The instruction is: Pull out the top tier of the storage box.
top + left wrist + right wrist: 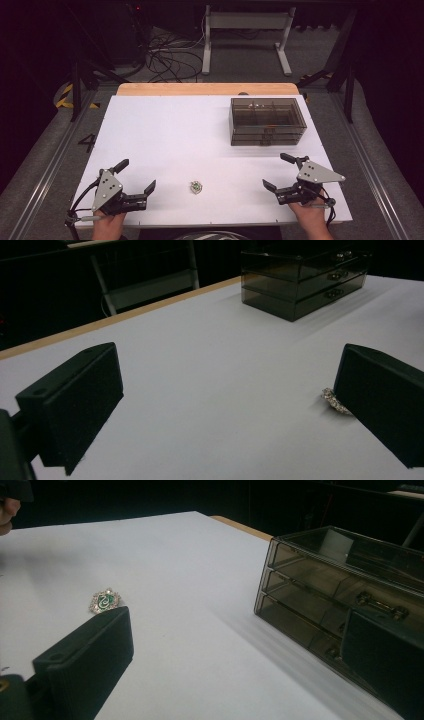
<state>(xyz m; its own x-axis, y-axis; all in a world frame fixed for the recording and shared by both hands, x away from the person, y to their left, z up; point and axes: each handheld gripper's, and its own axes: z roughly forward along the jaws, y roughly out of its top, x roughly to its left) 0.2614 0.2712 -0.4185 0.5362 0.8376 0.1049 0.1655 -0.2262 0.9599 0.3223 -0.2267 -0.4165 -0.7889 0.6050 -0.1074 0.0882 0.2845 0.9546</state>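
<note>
Silver-green brooch (196, 187) lies flat on tabletop (165, 130); both grippers, left gripper (136, 178) and right gripper (278, 171), released, empty; pinch it low by its edges.

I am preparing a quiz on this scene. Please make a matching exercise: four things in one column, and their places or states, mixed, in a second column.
Things:
1. brooch
2. drawer box
3. left tongs
4. right tongs

Places or states:
A. far right part of the table, drawers shut
B. open, near right edge
C. lying flat between the two tongs
D. open, near left edge

Pairs: 1-C, 2-A, 3-D, 4-B
</note>
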